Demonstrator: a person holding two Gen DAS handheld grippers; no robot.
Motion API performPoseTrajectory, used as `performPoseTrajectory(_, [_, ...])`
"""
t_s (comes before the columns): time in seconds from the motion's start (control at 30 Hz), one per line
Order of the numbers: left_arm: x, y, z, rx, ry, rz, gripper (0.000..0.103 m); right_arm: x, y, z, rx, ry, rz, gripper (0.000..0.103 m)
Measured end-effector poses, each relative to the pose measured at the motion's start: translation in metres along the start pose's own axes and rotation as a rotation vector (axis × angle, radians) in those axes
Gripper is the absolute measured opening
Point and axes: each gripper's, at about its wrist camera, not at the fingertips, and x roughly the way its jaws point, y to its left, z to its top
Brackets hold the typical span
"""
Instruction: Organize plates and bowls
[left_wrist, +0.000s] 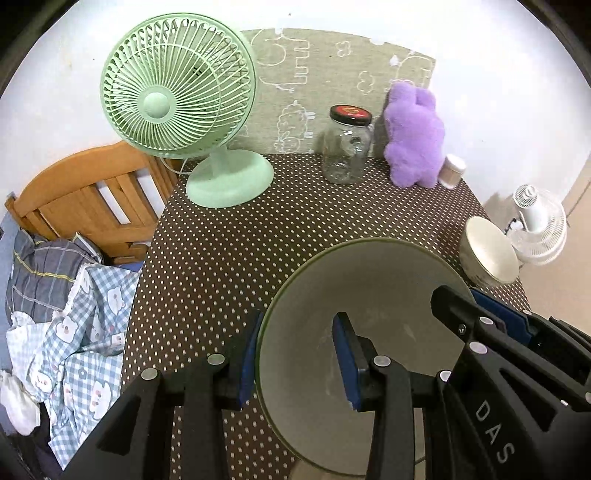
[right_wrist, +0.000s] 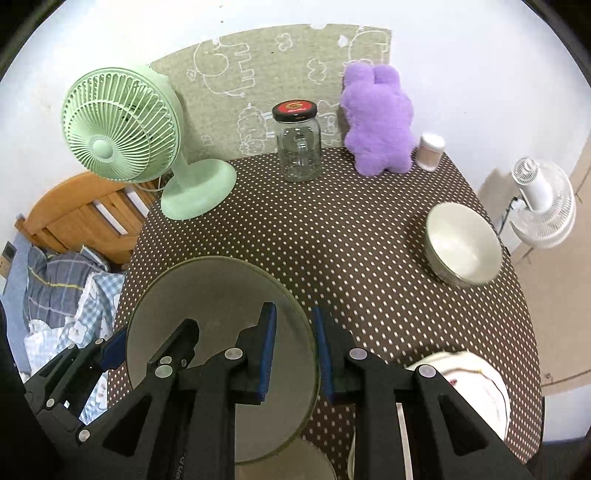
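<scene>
Counter (right_wrist: 369, 258): brown polka-dot cloth; green fan (right_wrist: 122, 125), glass jar (right_wrist: 298, 147), purple plush (right_wrist: 376, 122) along the back w/ a small pot (right_wrist: 428, 151) beside the plush.
Plate (left_wrist: 369, 295): the big olive-rimmed plate I hold between both tools, tilted, clear of the cloth near the counter's front.
Bowl (right_wrist: 463, 245): cream, standing alone toward the right edge, well apart from the plate.
White dish (right_wrist: 476, 384): front right, partly hidden by my right tool; can't tell what's under it.
Left hand-held gripper (left_wrist: 299, 362): clamped on the plate's left rim, one pad outside, one on the face; angled steeply down.
Right hand-held gripper (right_wrist: 293, 350): pinching the opposite rim, same steep downward tilt, so both tools mirror each other.
Risk 1: thin-rim pinch only; if my hands drift apart or twist unevenly, the plate could slip a pad & drop.
Risk 2: swinging right, the plate edge may clip the bowl near the counter edge & knock it off.
</scene>
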Motion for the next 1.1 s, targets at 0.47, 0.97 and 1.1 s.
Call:
performPoseTrajectory(0.47, [-0.011, -0.017, -0.056, 0.056, 0.070, -0.057, 0.038, -0.029, -0.019, -0.063, 0.081, 0.051, -0.057, 0.025])
performPoseTrajectory(0.97, [-0.007, -0.011, -0.098, 0.111, 0.112, -0.068, 0.038, -0.024, -0.020, -0.115, 0.141, 0.108, -0.081, 0.025])
performPoseTrajectory(1.1, [-0.005, -0.007, -0.106, 0.111, 0.122, -0.072, 0.038, -0.019, -0.017, -0.123, 0.143, 0.124, -0.084, 0.025])
